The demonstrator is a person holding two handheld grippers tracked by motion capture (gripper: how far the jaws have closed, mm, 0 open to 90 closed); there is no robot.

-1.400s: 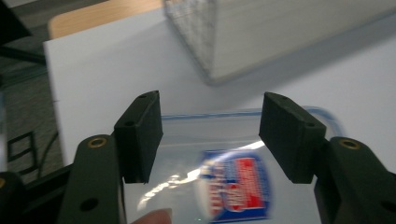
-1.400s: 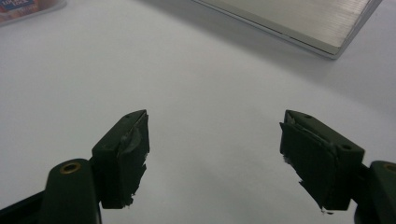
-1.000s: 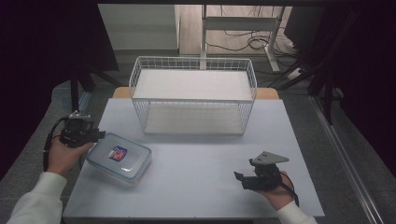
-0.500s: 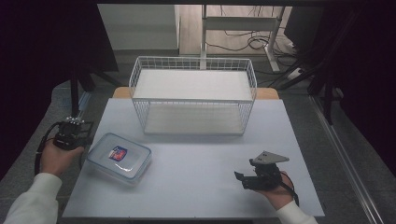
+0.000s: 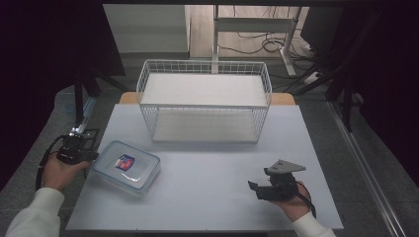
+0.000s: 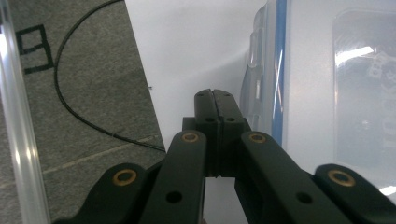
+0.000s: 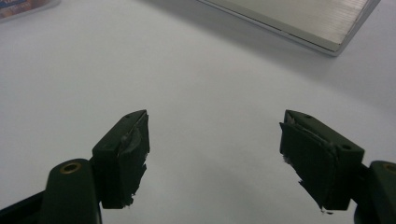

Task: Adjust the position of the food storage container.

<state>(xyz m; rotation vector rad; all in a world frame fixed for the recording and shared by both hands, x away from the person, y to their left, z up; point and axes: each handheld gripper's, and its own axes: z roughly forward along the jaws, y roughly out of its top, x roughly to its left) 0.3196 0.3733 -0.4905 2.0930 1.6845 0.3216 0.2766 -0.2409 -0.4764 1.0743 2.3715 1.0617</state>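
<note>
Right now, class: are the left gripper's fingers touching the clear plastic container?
Apart. In the left gripper view the shut fingers lie beside the plastic container, with a strip of white table visible between them.

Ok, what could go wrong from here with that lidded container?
1. The plastic container sits near the table's left edge; a sideways nudge might slide it off.
2. The left tongs are shut beside its wall, so they likely must open before any grasp.
3. The right tongs are open but far away, too distant to steady it.

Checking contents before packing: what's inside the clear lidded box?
Through the clear box's lid, a small red-and-blue packet shows. Glare hides the rest of the inside.
</note>
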